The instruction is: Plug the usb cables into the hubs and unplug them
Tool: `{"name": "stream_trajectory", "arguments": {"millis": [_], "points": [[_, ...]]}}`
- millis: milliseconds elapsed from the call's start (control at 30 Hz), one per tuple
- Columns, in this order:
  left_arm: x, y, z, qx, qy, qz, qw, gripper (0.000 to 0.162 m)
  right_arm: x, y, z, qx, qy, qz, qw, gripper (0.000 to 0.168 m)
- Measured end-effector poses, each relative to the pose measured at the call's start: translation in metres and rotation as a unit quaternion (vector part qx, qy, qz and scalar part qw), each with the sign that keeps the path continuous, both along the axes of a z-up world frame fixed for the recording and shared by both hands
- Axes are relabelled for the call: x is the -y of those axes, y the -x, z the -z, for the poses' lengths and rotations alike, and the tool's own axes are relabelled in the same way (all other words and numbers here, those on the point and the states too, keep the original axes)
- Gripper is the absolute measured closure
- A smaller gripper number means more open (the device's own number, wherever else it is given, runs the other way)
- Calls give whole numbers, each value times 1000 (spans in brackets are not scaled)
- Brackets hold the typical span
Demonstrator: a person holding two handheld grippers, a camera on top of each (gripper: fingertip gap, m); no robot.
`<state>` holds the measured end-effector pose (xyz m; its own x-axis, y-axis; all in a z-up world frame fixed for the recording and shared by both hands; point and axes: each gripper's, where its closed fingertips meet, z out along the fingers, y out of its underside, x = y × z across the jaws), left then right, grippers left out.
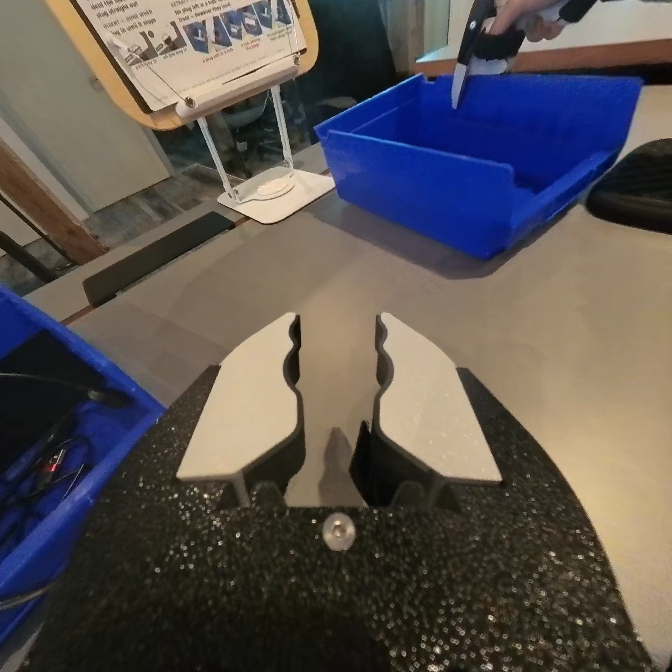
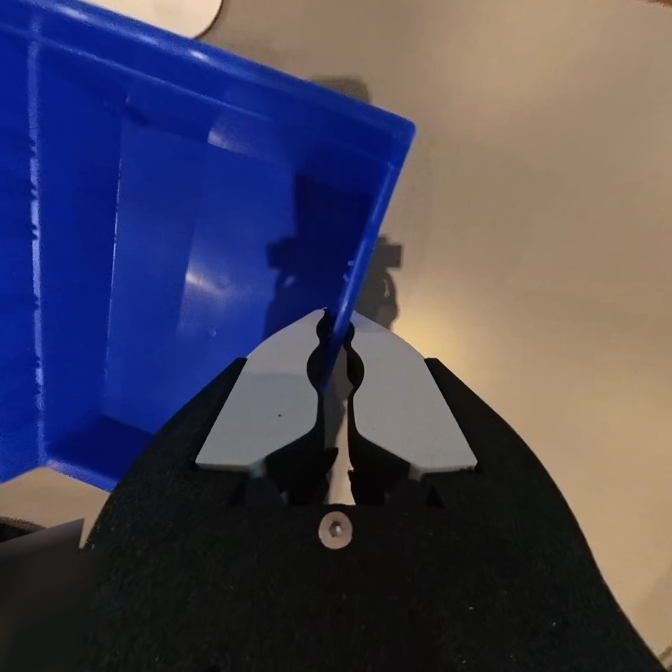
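Observation:
My left gripper is open and empty, held low over the beige table. At the far left a blue bin holds dark USB cables and a black item; no hub shows clearly. A second blue bin stands at the back right and looks empty inside. My right gripper is shut on this bin's thin side wall, with the wall pinched between the jaws. In the left wrist view the right gripper comes down onto the bin's far rim, held by a person's hand.
An instruction board on a white stand is at the table's far edge. A black rounded object lies right of the empty bin. A black strip runs along the table's left edge.

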<state>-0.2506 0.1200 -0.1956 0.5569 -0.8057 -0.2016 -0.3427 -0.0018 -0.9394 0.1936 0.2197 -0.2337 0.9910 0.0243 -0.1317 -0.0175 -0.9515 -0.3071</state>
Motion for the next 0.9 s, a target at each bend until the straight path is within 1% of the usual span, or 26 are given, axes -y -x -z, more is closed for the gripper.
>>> {"name": "stream_trajectory", "arguments": {"millis": [67,267,433,500,600,700,767,833,900], "points": [[-5,1,1,1,2,-4,1000,123,-7,-17,-1,2,8,-11,1000,163],[-20,0,1,5,-6,-21,1000,126,-20,-83,-2,15,21,-4,1000,163],[-33,1,0,0,-10,-41,999,124,-11,-143,0,24,35,11,999,163],[-38,3,-3,7,-13,-53,998,122,-3,-167,1,49,39,17,998,162],[-42,6,-9,28,-23,-66,997,122,3,-187,1,63,26,29,997,160],[-42,7,-11,38,-26,-70,996,122,5,-192,3,88,-12,14,996,157],[-39,10,-10,33,-26,-73,996,122,4,-192,-4,103,-49,14,993,150],[-36,15,-9,30,-28,-78,996,122,0,-191,-26,110,-120,28,986,141],[-32,23,-11,31,-32,-87,995,122,-5,-179,-63,92,-217,42,971,131]]}}
